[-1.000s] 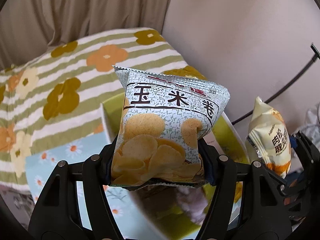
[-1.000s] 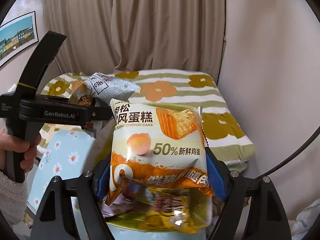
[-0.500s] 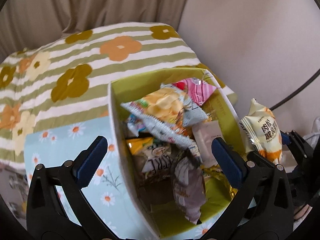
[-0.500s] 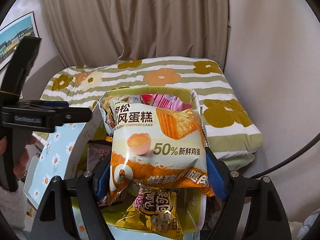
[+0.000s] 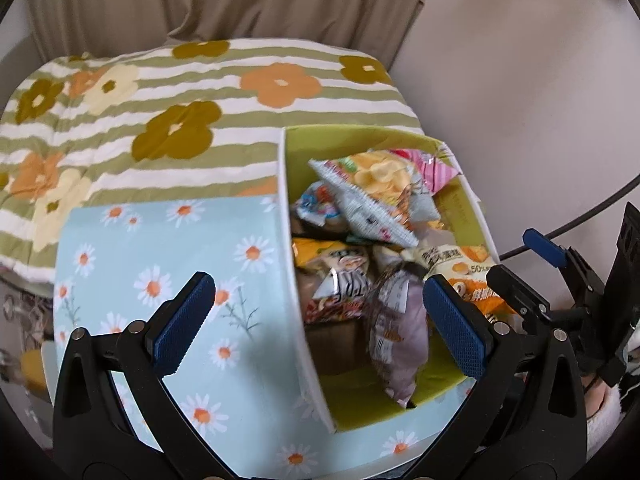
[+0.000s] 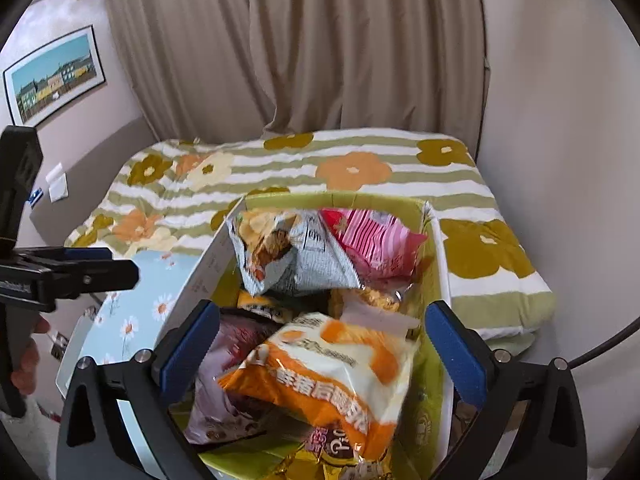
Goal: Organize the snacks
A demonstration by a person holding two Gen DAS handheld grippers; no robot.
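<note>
Orange-white cake packet (image 5: 468, 276) reads "50%" (other print blurred)

Orange-white cake packet (image 6: 320, 376) loose atop snacks in box (image 6: 434, 248); opening jaws apart

We see glossy crinkled foil-plastic on the snack packets: the grey chip bag (image 6: 296, 256), the pink striped packet (image 6: 372, 240) and the orange-and-white cake bag (image 6: 332, 376). The box (image 5: 168, 280) looks like matt printed card. We note soft quilted cloth on the bedspread (image 5: 160, 92), and matt black plastic with textured blue pads (image 5: 182, 322).
</note>
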